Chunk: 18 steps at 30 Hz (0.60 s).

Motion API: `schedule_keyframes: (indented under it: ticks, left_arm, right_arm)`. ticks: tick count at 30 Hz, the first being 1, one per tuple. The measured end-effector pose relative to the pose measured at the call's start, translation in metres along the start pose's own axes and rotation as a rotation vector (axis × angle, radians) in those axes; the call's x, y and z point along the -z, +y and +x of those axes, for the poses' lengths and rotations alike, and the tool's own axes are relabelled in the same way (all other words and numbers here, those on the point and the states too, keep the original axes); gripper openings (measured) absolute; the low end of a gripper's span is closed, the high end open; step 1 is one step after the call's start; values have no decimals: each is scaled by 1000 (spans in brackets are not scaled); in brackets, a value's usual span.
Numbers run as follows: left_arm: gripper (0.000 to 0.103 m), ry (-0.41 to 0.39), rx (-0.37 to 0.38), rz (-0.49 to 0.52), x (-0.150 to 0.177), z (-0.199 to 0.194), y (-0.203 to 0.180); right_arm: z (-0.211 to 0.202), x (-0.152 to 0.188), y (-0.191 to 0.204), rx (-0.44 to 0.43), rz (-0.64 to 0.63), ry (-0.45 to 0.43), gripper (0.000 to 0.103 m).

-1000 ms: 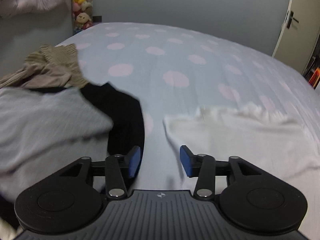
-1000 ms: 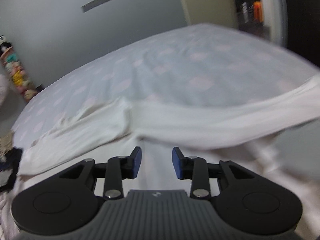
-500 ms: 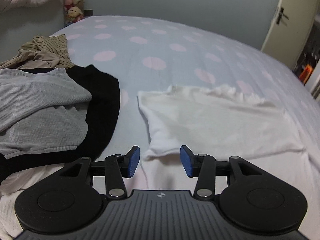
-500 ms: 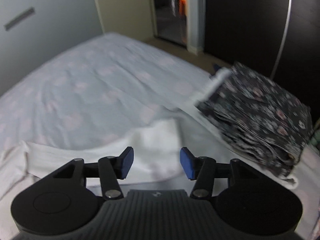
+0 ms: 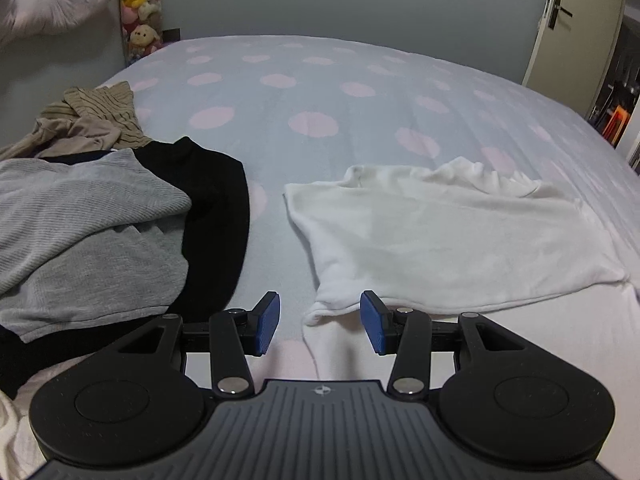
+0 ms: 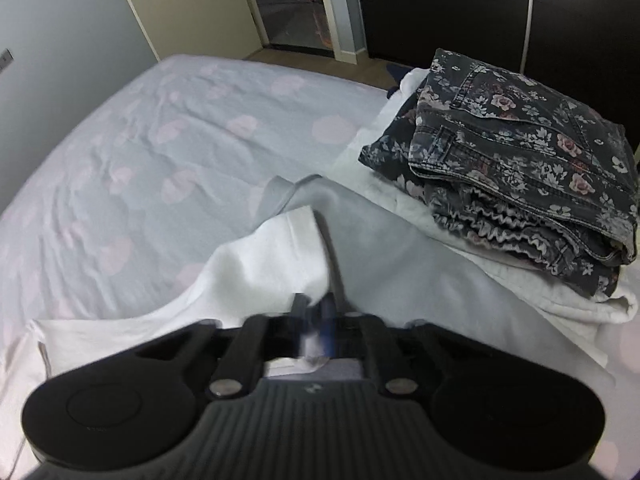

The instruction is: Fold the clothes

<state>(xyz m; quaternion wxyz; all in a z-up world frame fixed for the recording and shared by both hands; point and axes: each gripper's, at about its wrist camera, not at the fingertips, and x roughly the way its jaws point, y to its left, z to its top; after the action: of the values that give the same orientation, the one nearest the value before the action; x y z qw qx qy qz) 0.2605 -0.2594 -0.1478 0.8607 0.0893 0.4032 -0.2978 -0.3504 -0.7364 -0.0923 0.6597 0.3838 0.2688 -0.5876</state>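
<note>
Left wrist view: bed (image 5: 320,92) with a pale blue, pink-dotted cover fills the frame. White garment (image 5: 448,236) lies flat at centre-right, long axis across the frame, collar end toward the far side. Grey top (image 5: 88,232) over a black garment (image 5: 216,208) and a beige knit (image 5: 92,120) sit heaped at left, apart from it. Left gripper (image 5: 320,322) hovers with fingers about half apart, empty, a near corner of the white garment just beyond them. Right wrist view: floral folded stack (image 6: 516,168) lies at right. Right gripper (image 6: 316,316) is pinched closed on a white garment fold.
</note>
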Motion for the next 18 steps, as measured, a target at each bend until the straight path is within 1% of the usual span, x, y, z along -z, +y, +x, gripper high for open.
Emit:
schedule_keyframes:
  ticks: [4, 8, 14, 18]
  left_arm:
    - [42, 2, 18, -4, -1, 0, 2]
    - [42, 6, 37, -16, 1, -2, 5]
    - [42, -18, 56, -56, -2, -11, 17]
    - [42, 7, 60, -88, -3, -10, 29]
  right_arm:
    - [-25, -13, 22, -33, -33, -67, 7]
    - [-58, -37, 64, -110, -67, -139, 7]
    - [-104, -63, 163, -216, -186, -243, 7]
    - [-138, -69, 239, -289, -273, -314, 7]
